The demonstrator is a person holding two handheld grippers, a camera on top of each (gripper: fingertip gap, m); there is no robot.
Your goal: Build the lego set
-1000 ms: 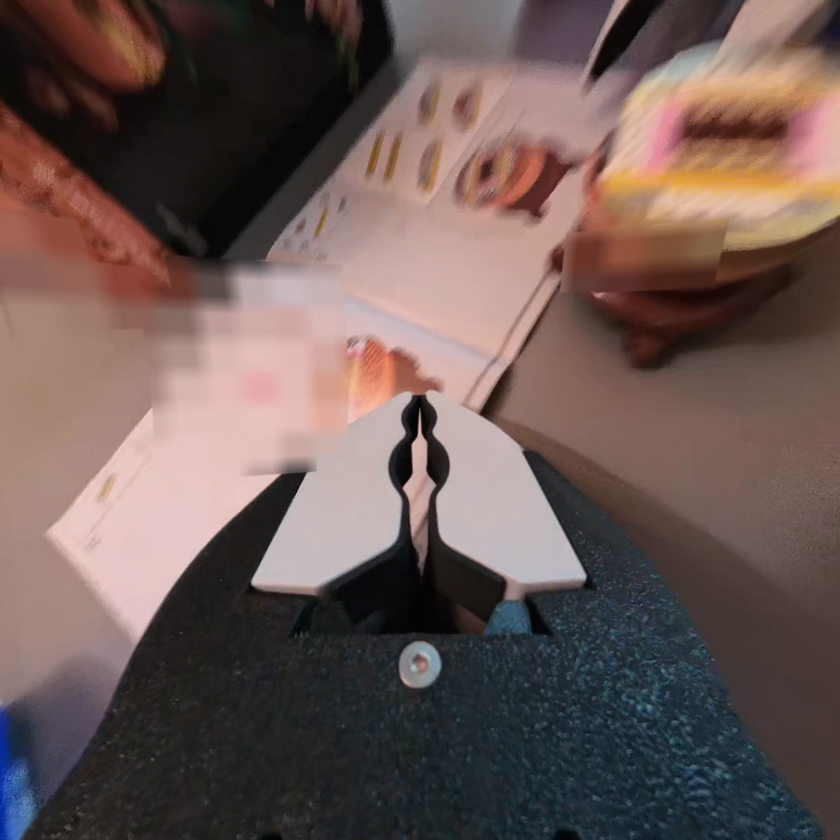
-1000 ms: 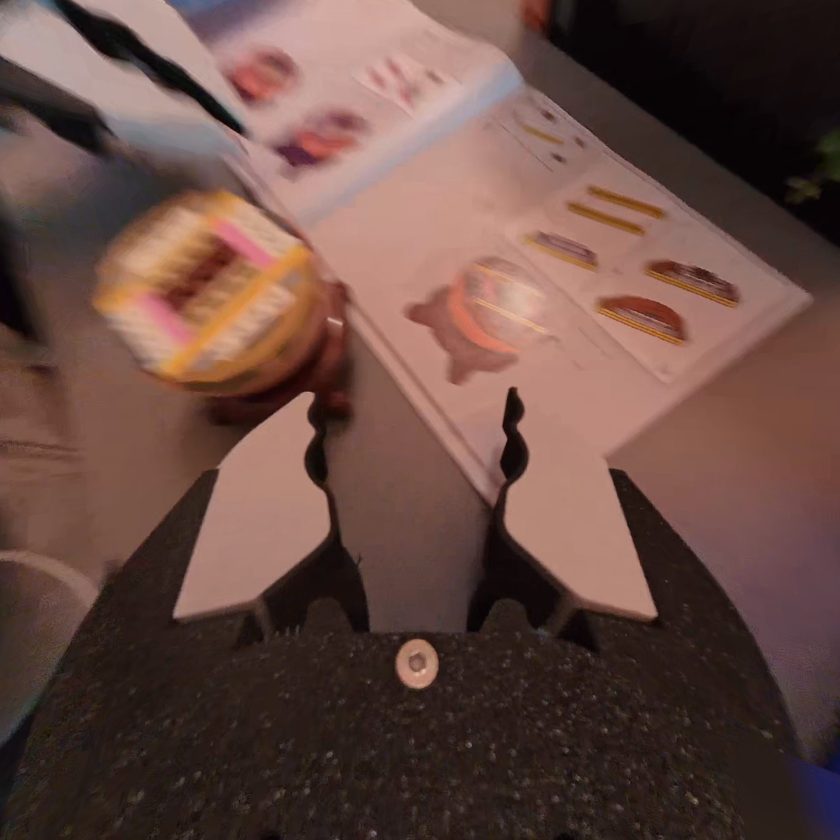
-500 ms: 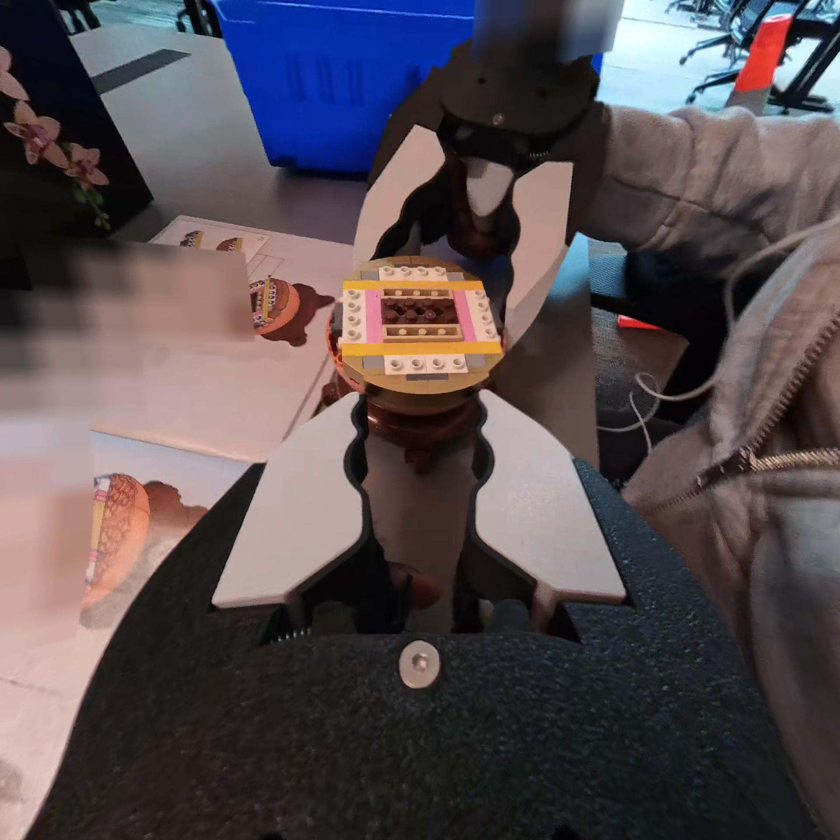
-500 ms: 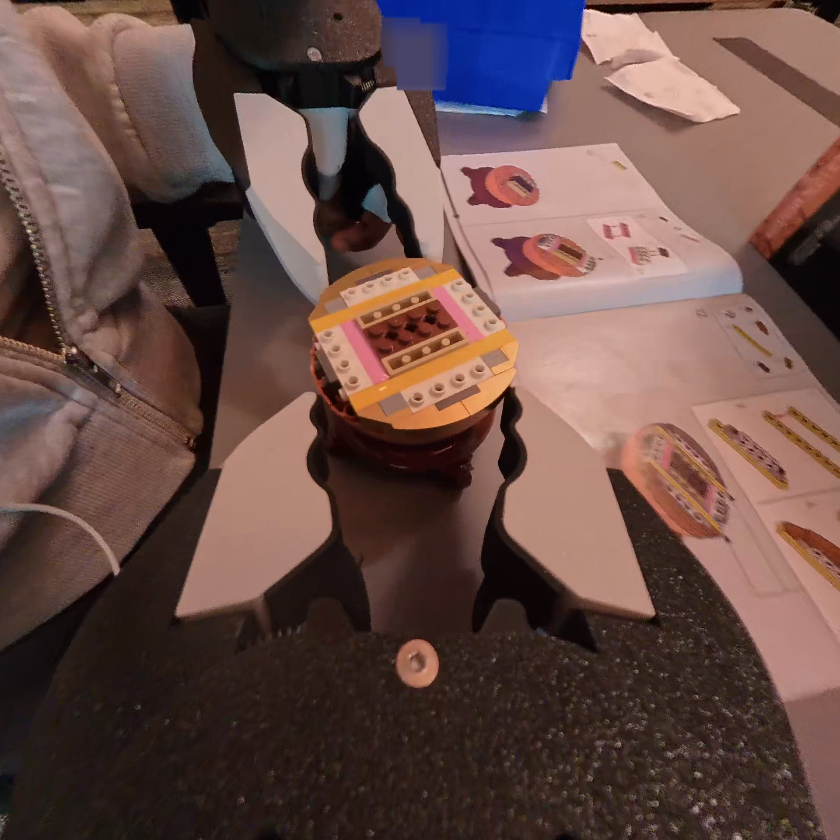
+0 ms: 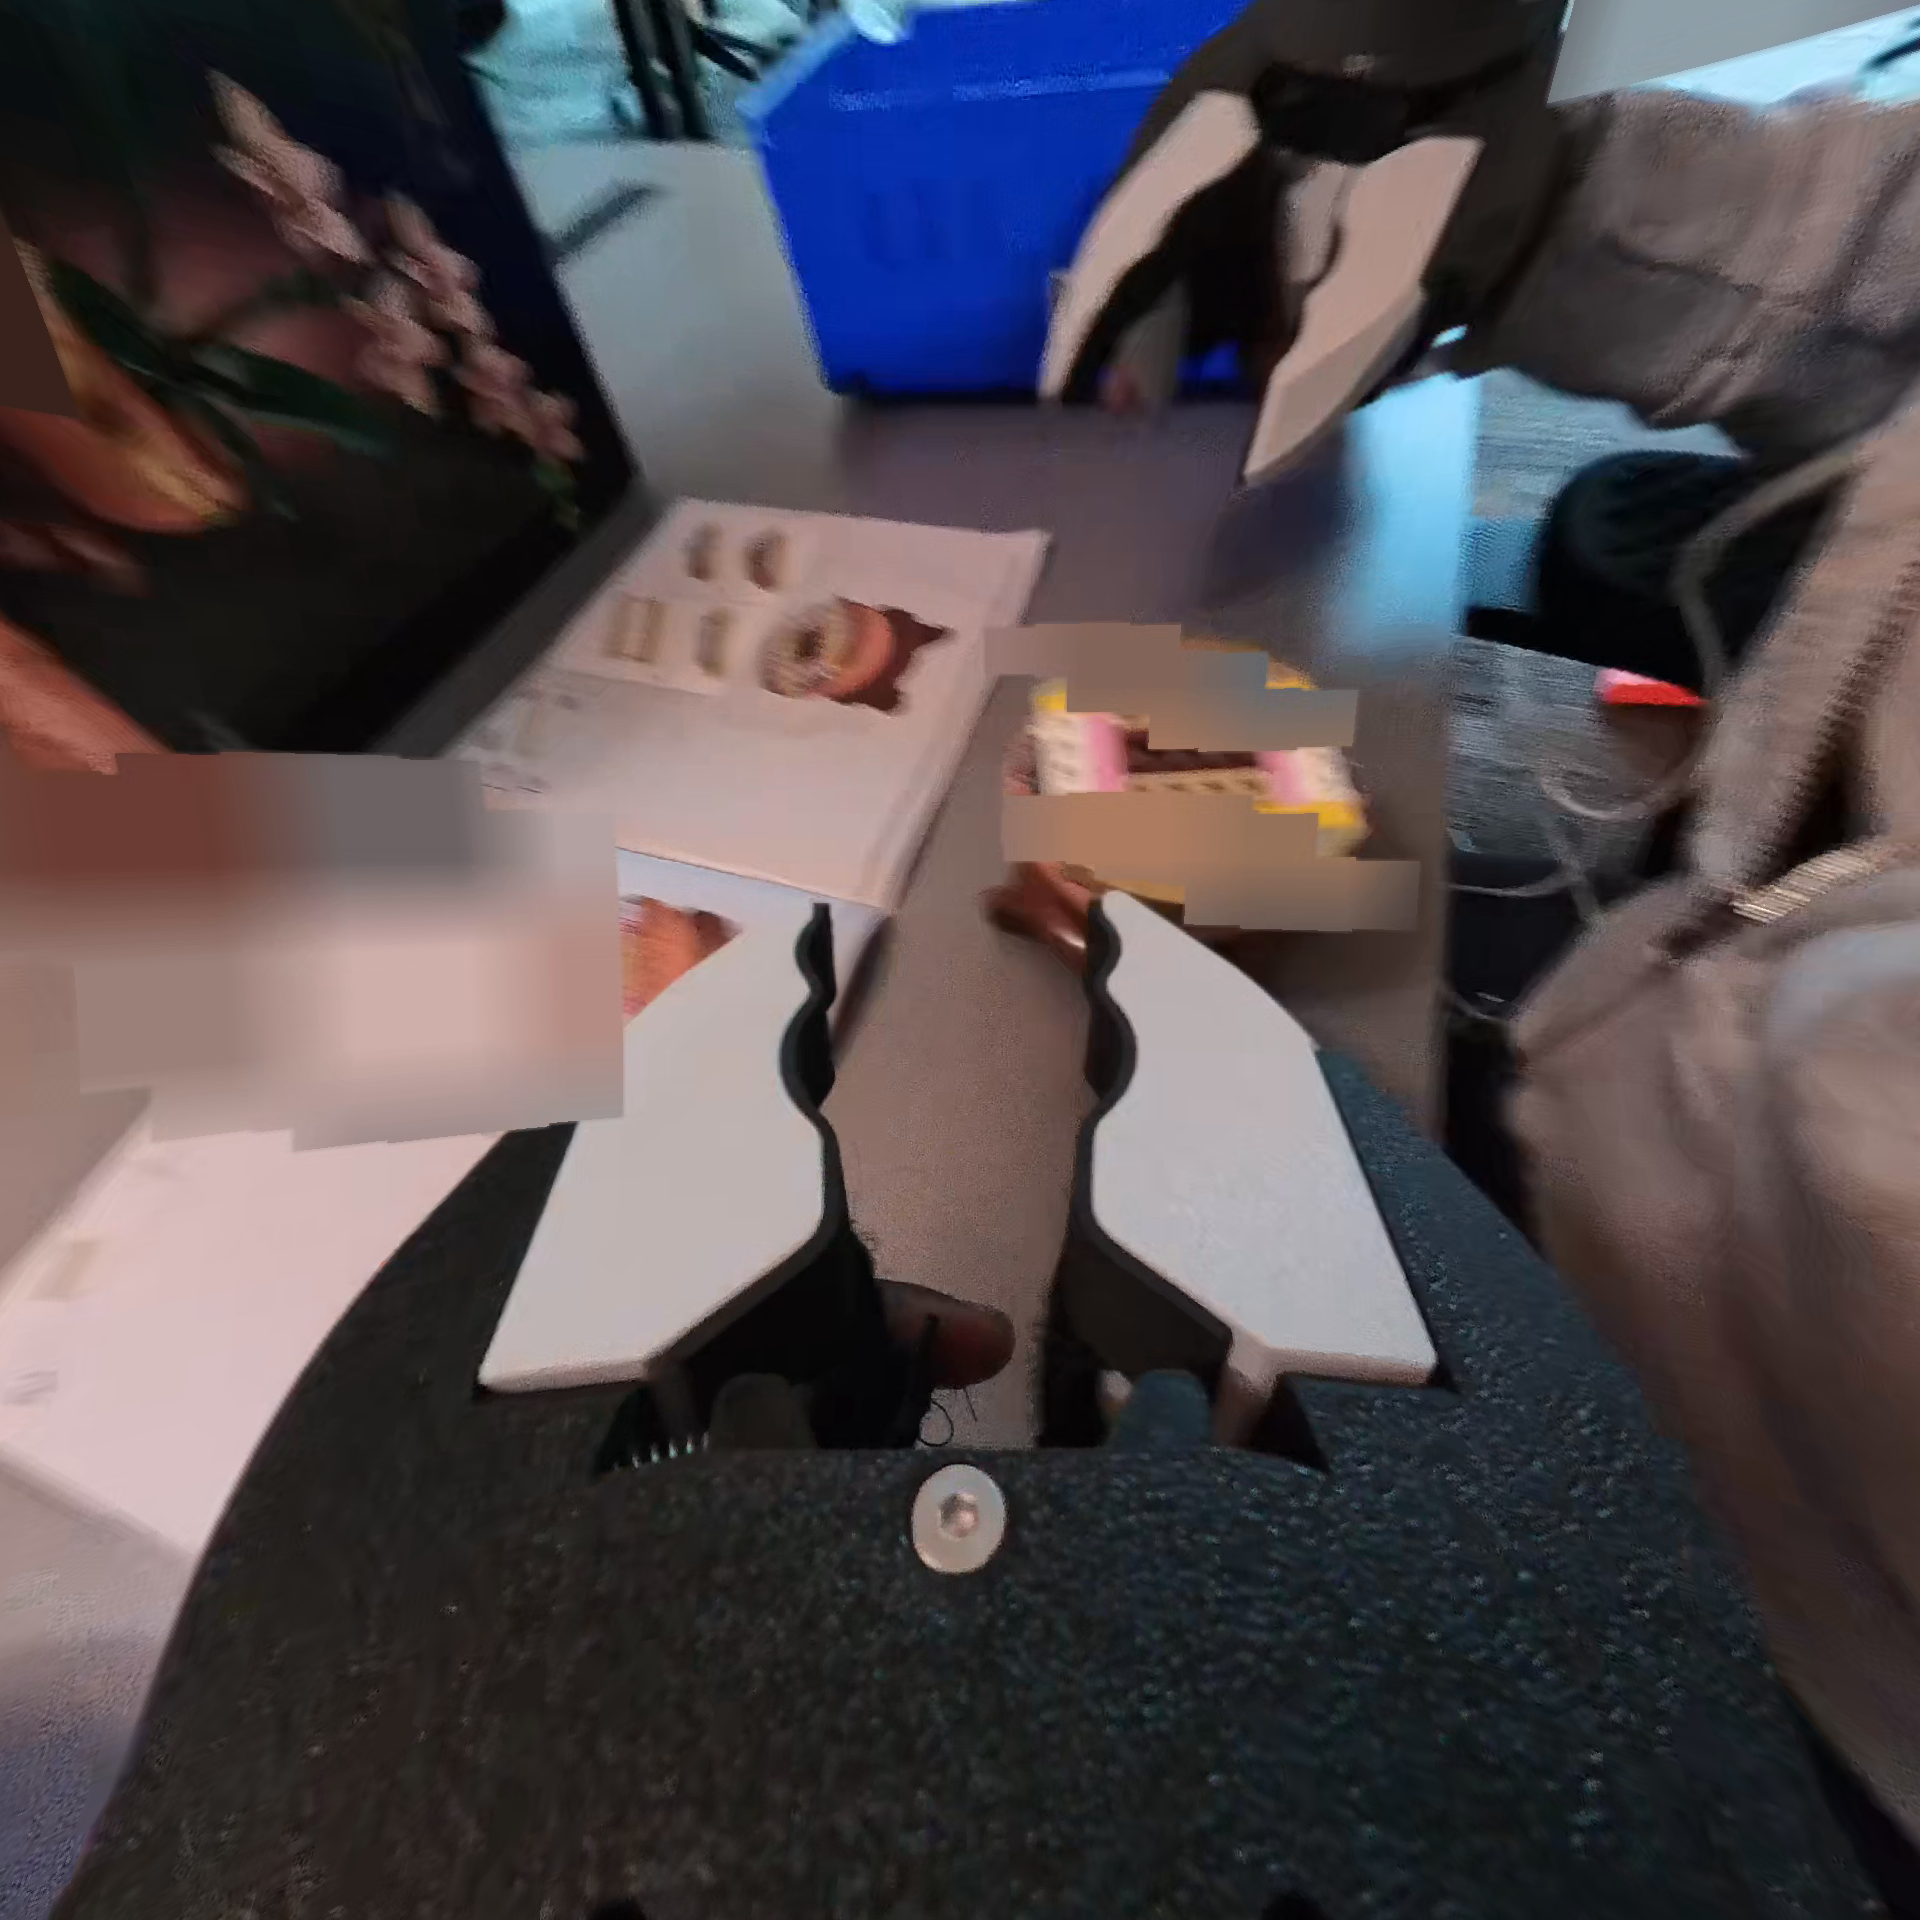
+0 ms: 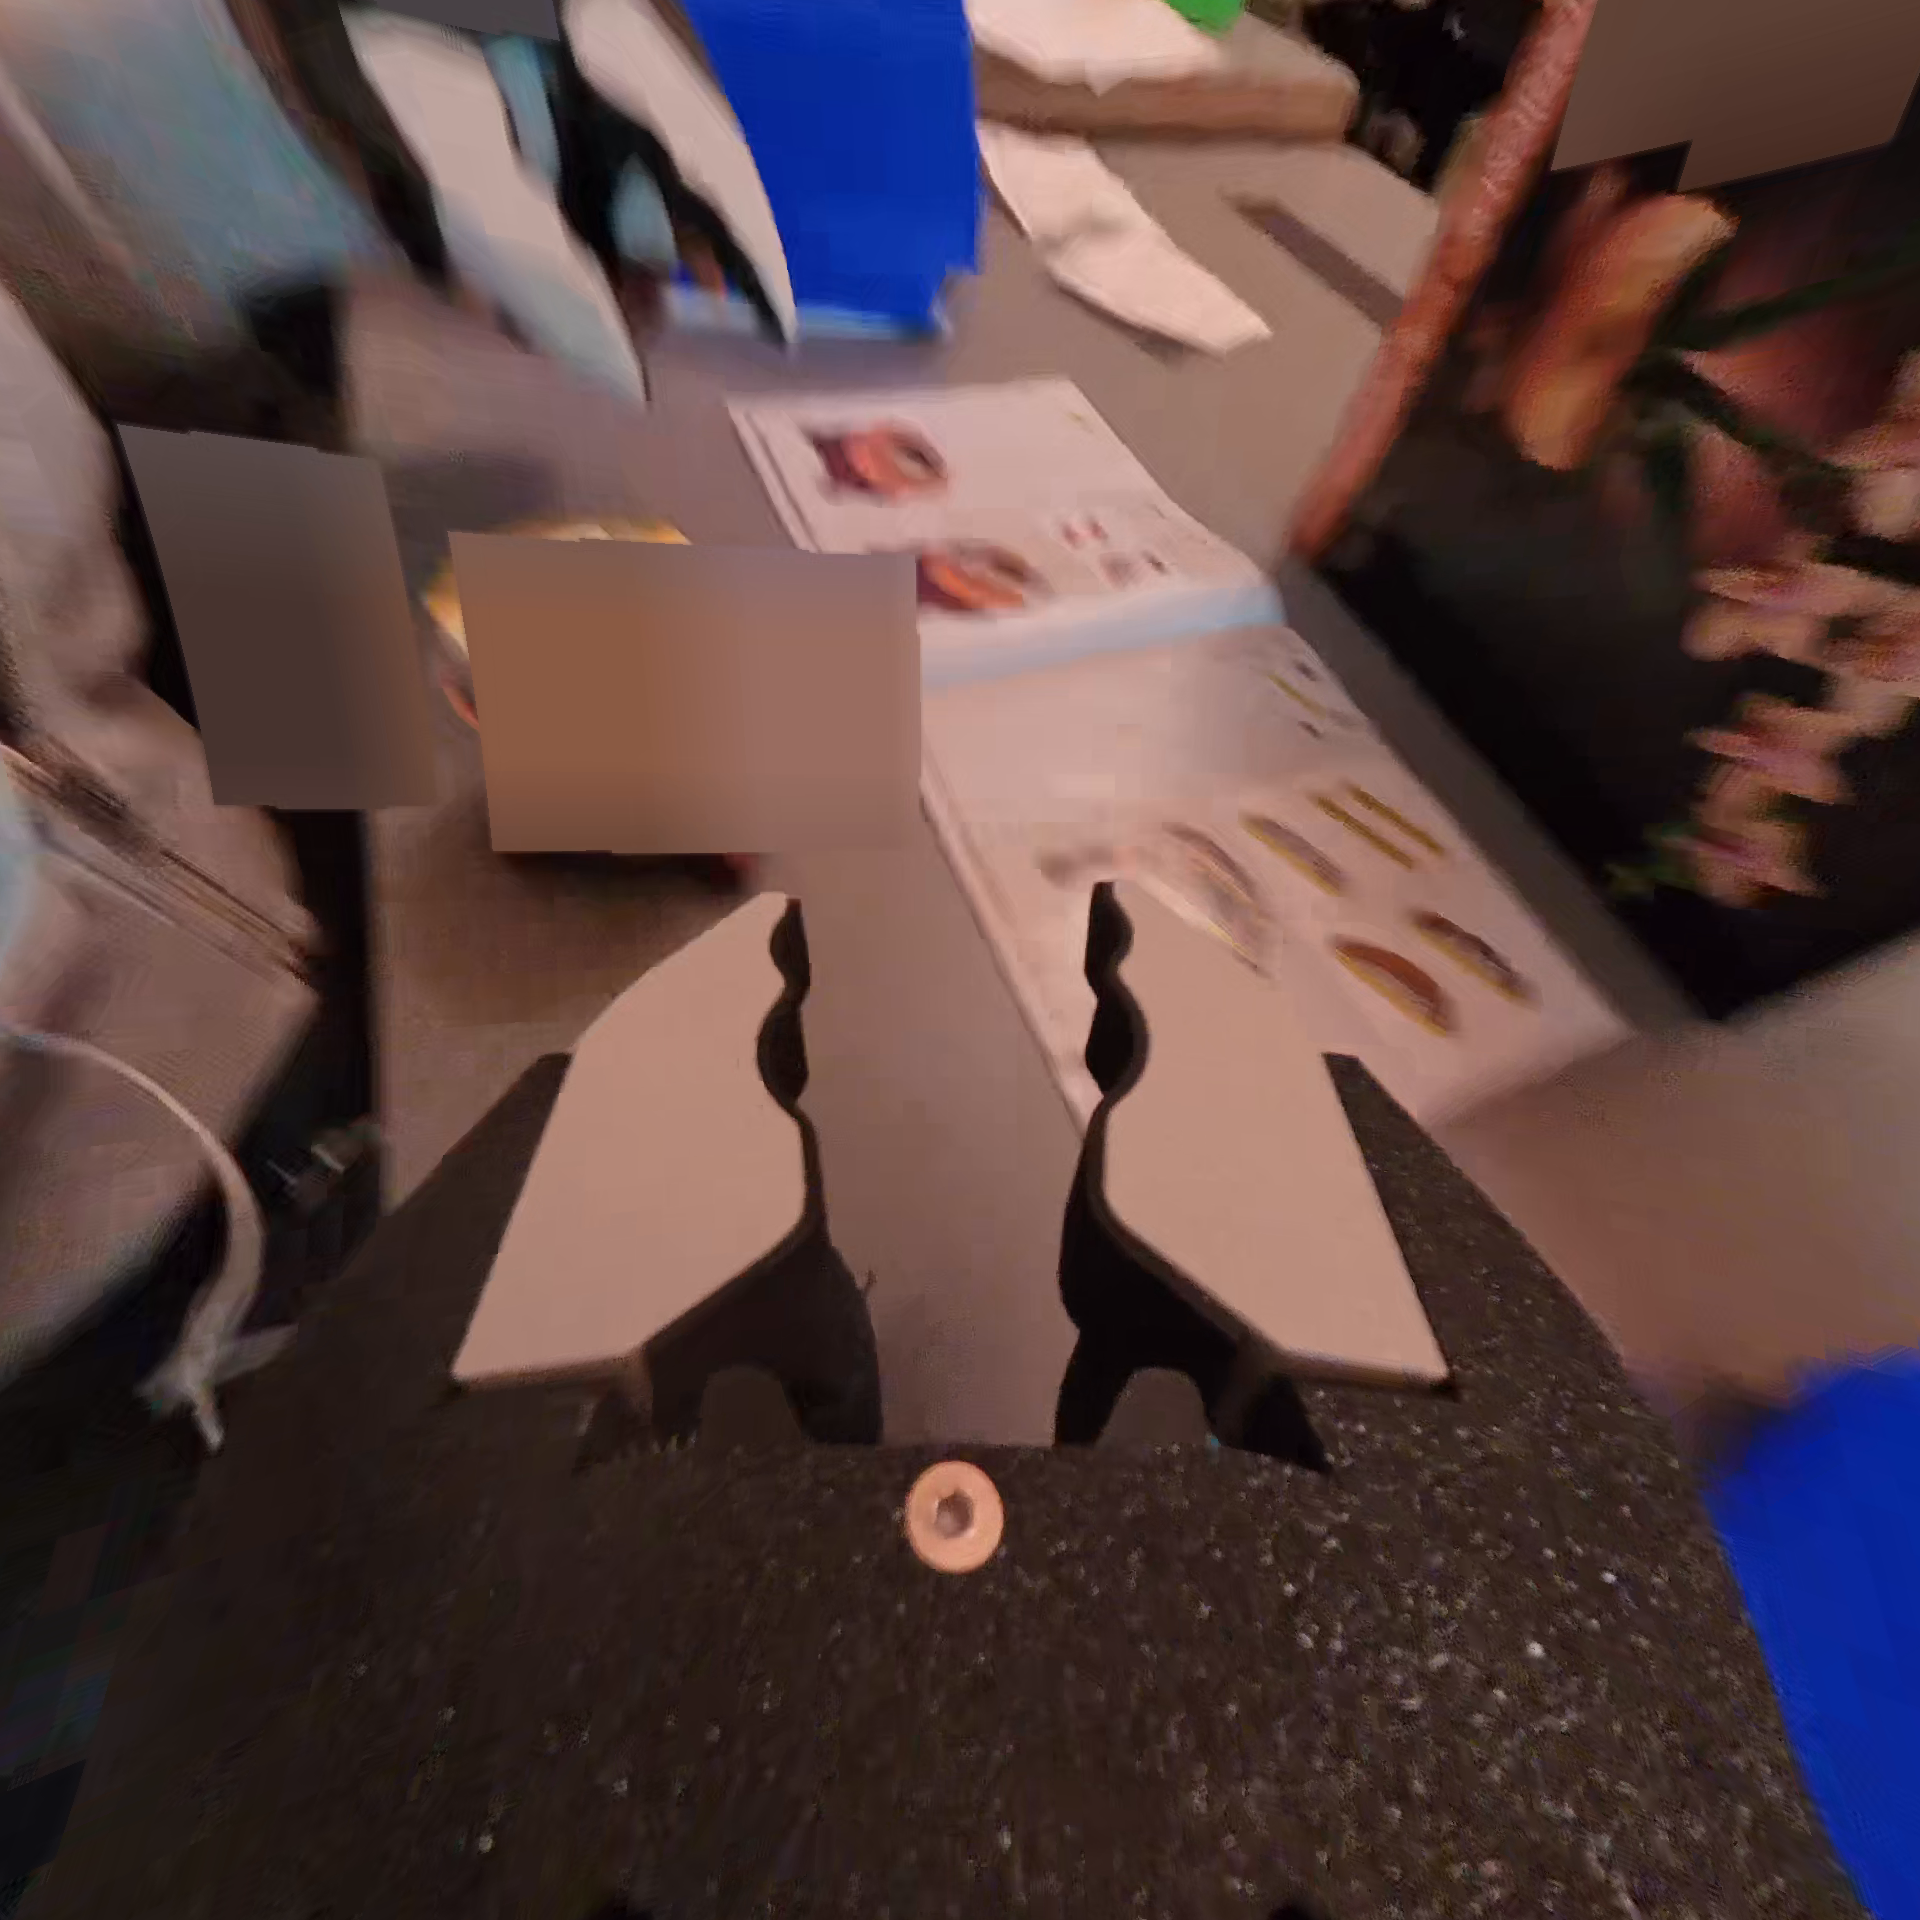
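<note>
The round lego model, with a yellow, pink and white top on a brown base, stands on the grey table, partly hidden by mosaic patches. My left gripper is open and empty, and the model is just ahead and right of its tips. My right gripper is open and empty, and the model's yellow rim shows ahead to its left. Each gripper shows in the other's view, raised beyond the model: the right one, open, and the left one.
The open instruction booklet lies left of the model and also shows in the right wrist view. A blue bin stands behind. A black box with flowers is at the far left. A person's grey sleeve is on the right. My hands' fingertips stand some 20 centimeters from each other.
The left gripper was shut a second ago and is open now. Half a second ago both open grippers flanked the model's base; both have since drawn back from it and swung aside.
</note>
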